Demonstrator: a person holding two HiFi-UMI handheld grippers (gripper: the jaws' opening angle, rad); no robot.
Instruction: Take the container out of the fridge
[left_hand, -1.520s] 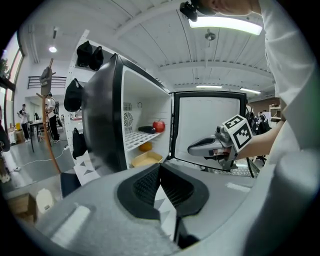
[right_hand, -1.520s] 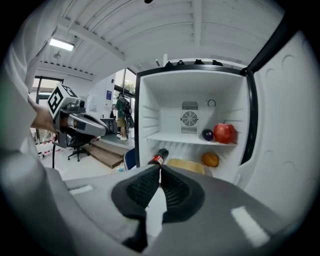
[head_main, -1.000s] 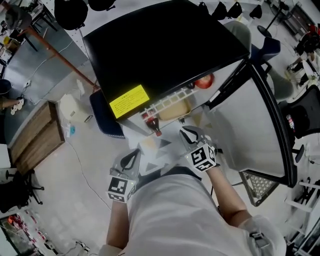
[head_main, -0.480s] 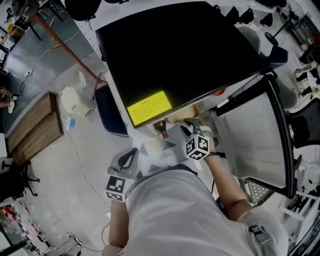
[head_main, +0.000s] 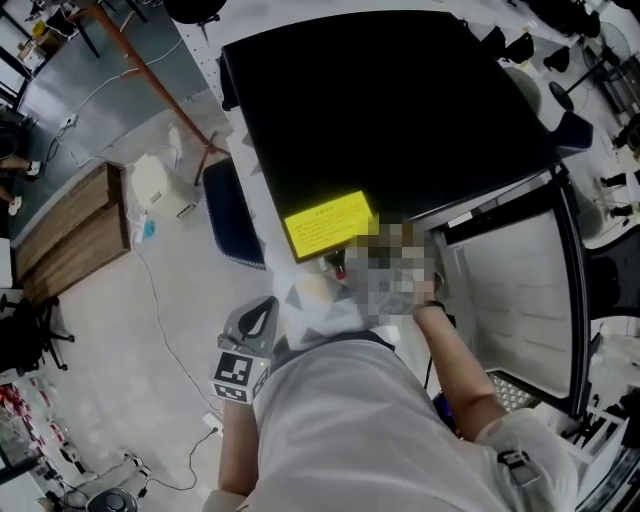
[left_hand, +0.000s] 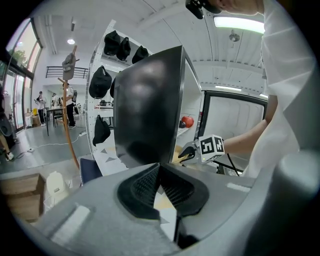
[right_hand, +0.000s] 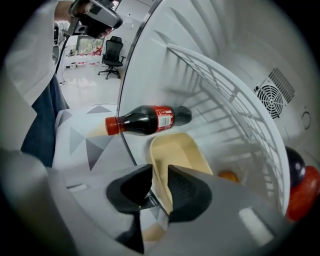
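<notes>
Cream container (right_hand: 180, 150) sits on fridge (head_main: 400, 110) floor, under wire shelf (right_hand: 225, 95), near side facing the opening. Right gripper (right_hand: 160, 170) reaches in, jaws a little apart astride the container's near rim; they have just been closing, grip not clearly made. Cola bottle (right_hand: 145, 120) lies on its side just beyond the container, cap poking out the front. Small orange item (right_hand: 229, 176) beside the container. Left gripper (left_hand: 159, 167) is outside the fridge, jaws together, empty. Door (head_main: 510, 290) swung open at right.
</notes>
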